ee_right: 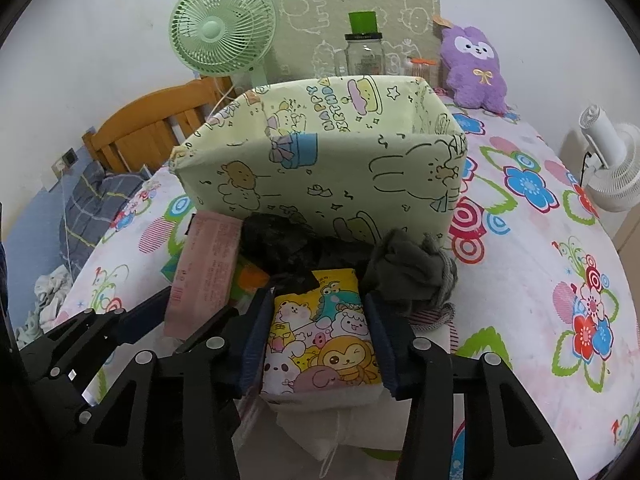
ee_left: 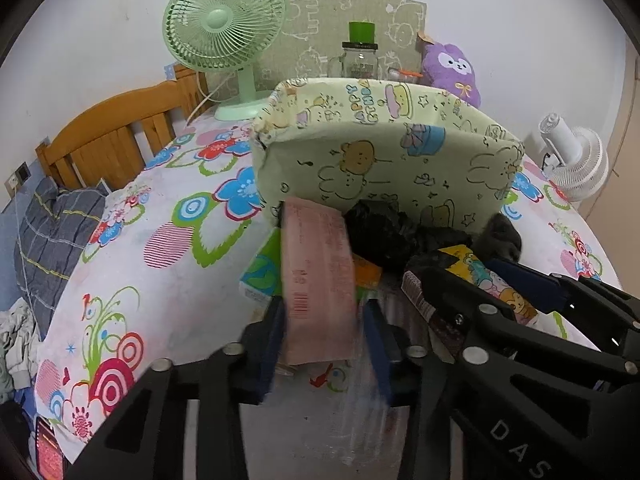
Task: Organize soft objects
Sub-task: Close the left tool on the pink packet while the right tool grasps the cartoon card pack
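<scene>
A pink pack (ee_left: 318, 280) with small print and a barcode is squeezed between the left gripper's (ee_left: 324, 336) blue fingers (ee_left: 272, 340). It sticks up and leans toward the pale green box (ee_left: 384, 152) with cartoon bears and bunnies on it. The right gripper (ee_right: 318, 340) pinches a soft yellow pack (ee_right: 324, 336) covered with cartoon animals. Both packs sit in a small pile on the flowery bed sheet (ee_right: 540, 264), right in front of the box. A black crinkly bag (ee_right: 288, 240) and a gray sock (ee_right: 408, 268) lie in the same pile, touching the box's front wall. The two grippers are side by side, the left one lower and beside the right one. A purple plush toy (ee_right: 474, 68) sits behind the box.
</scene>
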`<state>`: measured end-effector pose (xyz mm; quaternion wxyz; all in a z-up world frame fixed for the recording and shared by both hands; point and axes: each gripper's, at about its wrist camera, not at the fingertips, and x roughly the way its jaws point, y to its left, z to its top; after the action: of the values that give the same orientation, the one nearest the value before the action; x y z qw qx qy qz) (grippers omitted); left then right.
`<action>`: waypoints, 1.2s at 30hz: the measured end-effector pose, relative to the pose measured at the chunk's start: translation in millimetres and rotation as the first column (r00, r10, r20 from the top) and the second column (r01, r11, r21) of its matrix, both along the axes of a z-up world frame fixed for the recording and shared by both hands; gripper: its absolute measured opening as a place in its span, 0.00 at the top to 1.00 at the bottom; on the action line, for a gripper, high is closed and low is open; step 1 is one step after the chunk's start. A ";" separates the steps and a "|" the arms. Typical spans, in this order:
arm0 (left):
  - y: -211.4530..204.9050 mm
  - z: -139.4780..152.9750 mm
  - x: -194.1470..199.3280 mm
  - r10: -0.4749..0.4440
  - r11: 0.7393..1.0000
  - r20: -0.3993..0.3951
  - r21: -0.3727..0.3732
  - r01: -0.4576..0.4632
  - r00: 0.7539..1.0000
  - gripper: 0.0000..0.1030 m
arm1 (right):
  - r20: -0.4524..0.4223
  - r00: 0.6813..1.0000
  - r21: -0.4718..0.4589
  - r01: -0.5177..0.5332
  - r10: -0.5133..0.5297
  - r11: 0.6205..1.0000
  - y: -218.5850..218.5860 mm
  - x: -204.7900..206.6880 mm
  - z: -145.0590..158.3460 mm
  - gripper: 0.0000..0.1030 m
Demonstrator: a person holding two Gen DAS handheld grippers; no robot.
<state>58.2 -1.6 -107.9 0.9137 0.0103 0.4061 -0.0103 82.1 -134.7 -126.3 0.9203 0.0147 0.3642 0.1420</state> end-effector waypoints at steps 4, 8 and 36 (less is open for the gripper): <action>0.9 0.1 -0.9 0.000 1.000 -0.001 -0.001 0.000 1.000 0.65 | -0.001 1.000 0.000 -0.001 0.001 1.000 0.7 -0.8 1.4 0.53; 2.4 1.2 -1.1 0.003 1.000 0.004 0.001 -0.003 1.000 0.67 | 0.004 1.000 -0.002 -0.003 0.003 1.000 0.9 -2.6 2.9 0.53; -11.5 -0.7 9.1 0.022 0.999 -0.002 0.039 -0.022 1.000 0.61 | -0.004 1.000 0.010 0.023 -0.023 1.000 -11.2 3.0 1.2 0.54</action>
<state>67.2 -13.0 -108.6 0.9130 0.0237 0.4072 0.0079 85.0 -145.8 -125.1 0.9210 0.0237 0.3653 0.1332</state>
